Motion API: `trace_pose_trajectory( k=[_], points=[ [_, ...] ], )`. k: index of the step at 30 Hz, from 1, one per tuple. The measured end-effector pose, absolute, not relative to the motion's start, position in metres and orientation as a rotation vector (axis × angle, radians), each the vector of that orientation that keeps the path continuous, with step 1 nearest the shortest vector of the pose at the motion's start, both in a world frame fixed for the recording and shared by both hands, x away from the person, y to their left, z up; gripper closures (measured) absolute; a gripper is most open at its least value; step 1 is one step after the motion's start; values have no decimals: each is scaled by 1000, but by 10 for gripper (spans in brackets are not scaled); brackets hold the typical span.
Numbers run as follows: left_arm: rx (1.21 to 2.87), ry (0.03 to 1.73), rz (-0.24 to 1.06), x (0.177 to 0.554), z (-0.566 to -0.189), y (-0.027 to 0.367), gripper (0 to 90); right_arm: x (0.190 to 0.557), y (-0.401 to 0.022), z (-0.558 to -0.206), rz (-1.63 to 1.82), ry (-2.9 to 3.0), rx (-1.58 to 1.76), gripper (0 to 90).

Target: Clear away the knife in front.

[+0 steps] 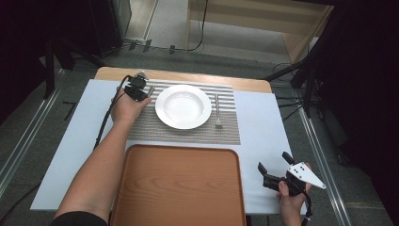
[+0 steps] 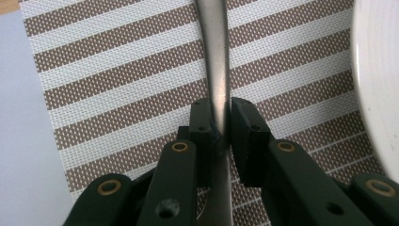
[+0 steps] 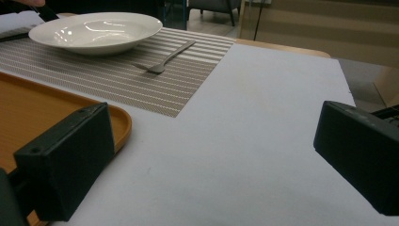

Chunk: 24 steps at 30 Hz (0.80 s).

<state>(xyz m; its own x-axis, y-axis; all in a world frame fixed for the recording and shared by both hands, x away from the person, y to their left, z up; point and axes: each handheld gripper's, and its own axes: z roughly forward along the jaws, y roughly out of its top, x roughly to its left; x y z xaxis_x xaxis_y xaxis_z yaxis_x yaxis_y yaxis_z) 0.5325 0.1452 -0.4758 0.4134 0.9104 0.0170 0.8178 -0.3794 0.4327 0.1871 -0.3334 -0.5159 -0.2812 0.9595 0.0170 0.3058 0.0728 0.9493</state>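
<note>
Your worktop [image 1: 263,122] is a pale grey-blue sheet over a wooden top, whose light wood edge shows along the far side. Lying directly on it are 2 things. A brown-and-white striped placemat [image 1: 188,134] sits flat in the far middle, its stripes running left to right. Just in front of it, touching or nearly touching its near edge, rests a wooden tray [image 1: 179,188] with a raised rim and rounded corners, reaching to your edge of the worktop. The worktop is bare to the right of both.
</note>
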Motion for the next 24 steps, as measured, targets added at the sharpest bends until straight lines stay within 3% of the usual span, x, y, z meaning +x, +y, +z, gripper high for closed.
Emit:
trace_pose_trajectory(
  k=[24],
  points=[
    [2309,1390,345,528,-475,155,782,188,-334,-516,1223,1673,1274,0]
  ],
)
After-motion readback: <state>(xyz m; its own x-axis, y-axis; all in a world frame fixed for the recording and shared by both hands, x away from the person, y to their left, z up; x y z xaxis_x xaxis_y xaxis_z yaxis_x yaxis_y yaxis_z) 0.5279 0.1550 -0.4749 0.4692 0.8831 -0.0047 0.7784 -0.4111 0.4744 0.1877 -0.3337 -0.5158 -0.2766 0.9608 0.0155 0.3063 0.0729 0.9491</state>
